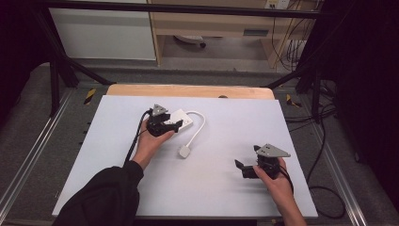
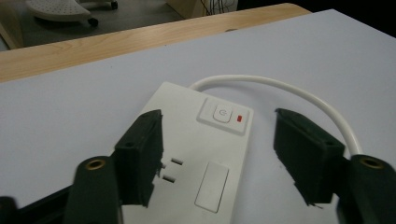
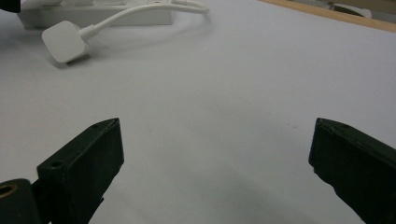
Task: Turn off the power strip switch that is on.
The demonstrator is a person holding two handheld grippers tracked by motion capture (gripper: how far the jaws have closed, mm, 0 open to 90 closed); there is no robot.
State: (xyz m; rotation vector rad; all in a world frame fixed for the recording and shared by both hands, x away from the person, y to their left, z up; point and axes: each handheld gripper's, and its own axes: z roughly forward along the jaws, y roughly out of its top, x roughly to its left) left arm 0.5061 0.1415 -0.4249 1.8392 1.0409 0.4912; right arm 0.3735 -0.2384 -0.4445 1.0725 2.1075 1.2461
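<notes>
We see a white power strip (image 2: 201, 154) with a small red mark beside its pale button (image 2: 222, 113), and a white cable (image 1: 197, 127) ending in a white plug (image 3: 65, 41). The table (image 1: 226, 188) has a plain pale grey-white top with a light wood strip along its far edge. Both grippers are black, left (image 1: 171, 126) and right (image 1: 242, 168), each topped by a grey plate. One sleeve (image 1: 106, 195) is black.

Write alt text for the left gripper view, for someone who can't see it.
A white power strip lies on a white table, framed between the left gripper's two open black jaws, which touch nothing clearly. Its power button sits beside a small red indicator, and a white cable curves away from its far end. A wooden table edge runs behind.
</notes>
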